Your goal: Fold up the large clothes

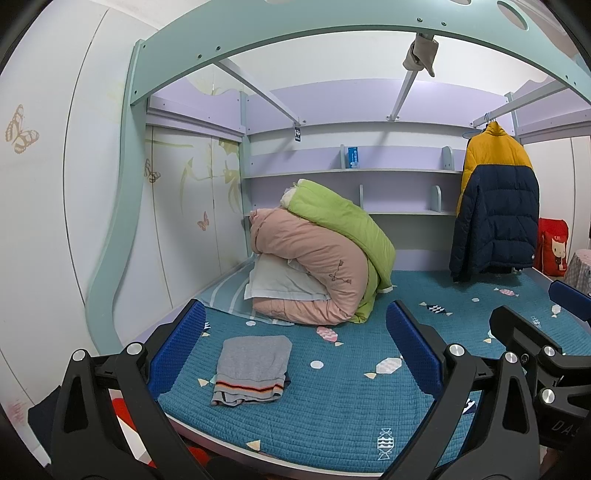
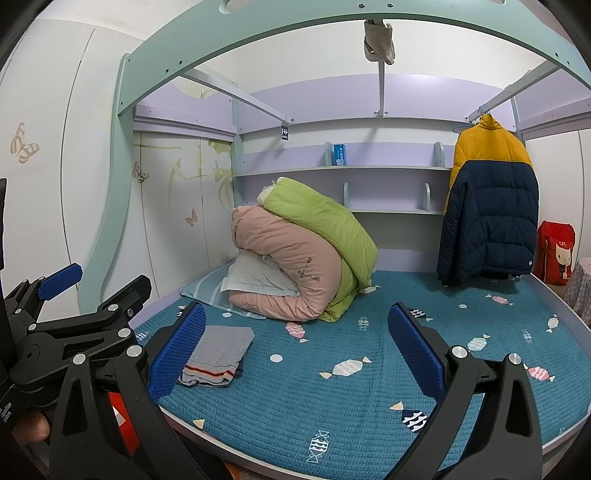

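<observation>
A folded grey garment with a striped hem lies on the blue quilted bed, near its front left; it also shows in the right wrist view. A yellow and navy puffer jacket hangs on a hanger from a rail at the back right, also in the right wrist view. My left gripper is open and empty, held above the bed's front edge, with the grey garment between its fingers in view. My right gripper is open and empty, just right of the left one.
Rolled pink and green quilts on a pillow sit at the back of the bed. Shelves line the back wall. A red bag stands at the far right. The teal bed frame arches overhead.
</observation>
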Tool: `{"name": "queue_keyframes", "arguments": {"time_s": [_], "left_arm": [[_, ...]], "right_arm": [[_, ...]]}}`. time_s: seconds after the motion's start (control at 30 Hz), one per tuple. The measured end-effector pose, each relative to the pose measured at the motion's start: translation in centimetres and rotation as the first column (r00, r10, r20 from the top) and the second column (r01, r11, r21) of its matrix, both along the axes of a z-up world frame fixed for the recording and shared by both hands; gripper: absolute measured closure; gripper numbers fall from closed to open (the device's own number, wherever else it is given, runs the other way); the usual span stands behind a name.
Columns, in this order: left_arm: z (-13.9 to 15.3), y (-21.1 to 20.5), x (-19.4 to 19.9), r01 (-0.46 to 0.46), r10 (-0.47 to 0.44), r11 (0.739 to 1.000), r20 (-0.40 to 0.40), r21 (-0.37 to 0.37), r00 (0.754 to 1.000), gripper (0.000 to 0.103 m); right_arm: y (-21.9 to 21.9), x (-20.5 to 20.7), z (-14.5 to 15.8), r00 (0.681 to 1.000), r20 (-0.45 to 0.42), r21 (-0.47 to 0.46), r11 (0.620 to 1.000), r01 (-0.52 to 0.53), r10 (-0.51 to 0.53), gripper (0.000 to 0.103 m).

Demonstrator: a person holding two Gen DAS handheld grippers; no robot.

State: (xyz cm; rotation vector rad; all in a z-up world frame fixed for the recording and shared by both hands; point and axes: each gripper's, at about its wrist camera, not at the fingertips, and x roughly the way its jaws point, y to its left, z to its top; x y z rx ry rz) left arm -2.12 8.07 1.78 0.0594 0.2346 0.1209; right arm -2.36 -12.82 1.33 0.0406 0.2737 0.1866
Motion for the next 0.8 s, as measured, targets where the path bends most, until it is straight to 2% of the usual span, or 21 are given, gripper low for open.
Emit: {"name": "queue_keyframes", "arguments": {"time_s": [0.8], "left_arm": [[-0.18,0.13,0.11,0.001,-0.001,1.000,-0.002,0.004,1.000,0.005]], "right_arm": [[0.54,-0.25,-0.05,1.000,-0.006,0.008,1.000,0.004,-0.004,0.007]]}}
